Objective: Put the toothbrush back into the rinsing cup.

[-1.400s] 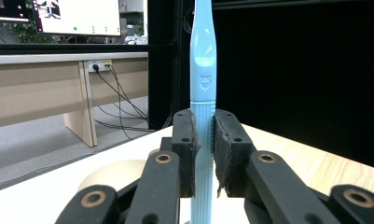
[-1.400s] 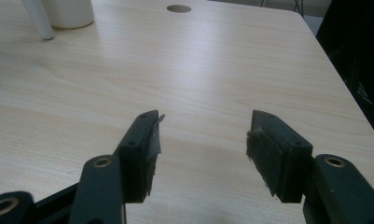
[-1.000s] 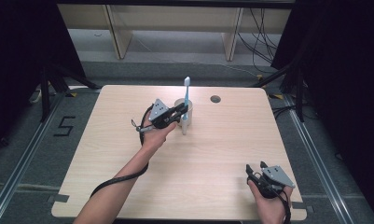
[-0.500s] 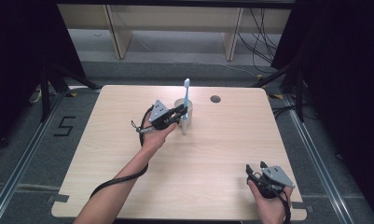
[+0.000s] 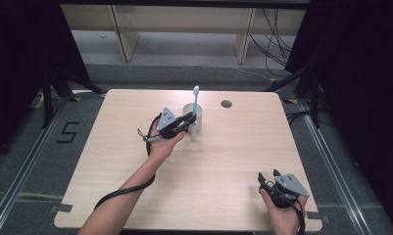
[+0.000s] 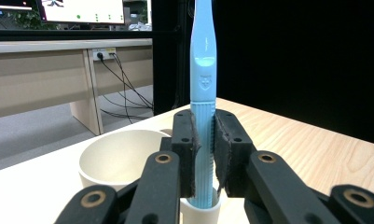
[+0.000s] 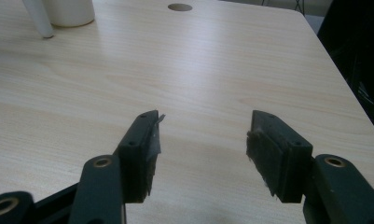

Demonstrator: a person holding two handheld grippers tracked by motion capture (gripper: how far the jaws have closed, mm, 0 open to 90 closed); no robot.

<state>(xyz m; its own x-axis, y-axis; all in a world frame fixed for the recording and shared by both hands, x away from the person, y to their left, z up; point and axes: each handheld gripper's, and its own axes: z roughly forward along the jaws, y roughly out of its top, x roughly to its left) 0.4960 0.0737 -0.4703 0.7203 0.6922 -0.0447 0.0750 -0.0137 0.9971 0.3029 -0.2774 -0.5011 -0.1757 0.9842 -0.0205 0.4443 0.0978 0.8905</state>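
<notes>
At the near right corner of the pale wooden worktop (image 5: 223, 161), the right tongs (image 5: 269, 176) rest low in the person's hand, their jaws spread wide and holding nothing; in the right gripper view bare wood shows between the two black pads (image 7: 142, 144).

Farther in, past the middle of the worktop, the left tongs (image 5: 189, 120) reach out from the person's left hand (image 5: 163, 143) and are clenched on the ribbed handle of a light blue plastic toothbrush (image 6: 203, 116). The toothbrush stands upright, its head pointing up, and its lower end sits inside a small white cylindrical holder (image 6: 199, 212) that stands on the wood.

Just behind and to the left of the holder, almost touching it, stands a cream round cup (image 6: 117, 158), open and upright.

Beyond these, near the far edge, a dark round cable hole (image 5: 226, 104) is set into the worktop.
</notes>
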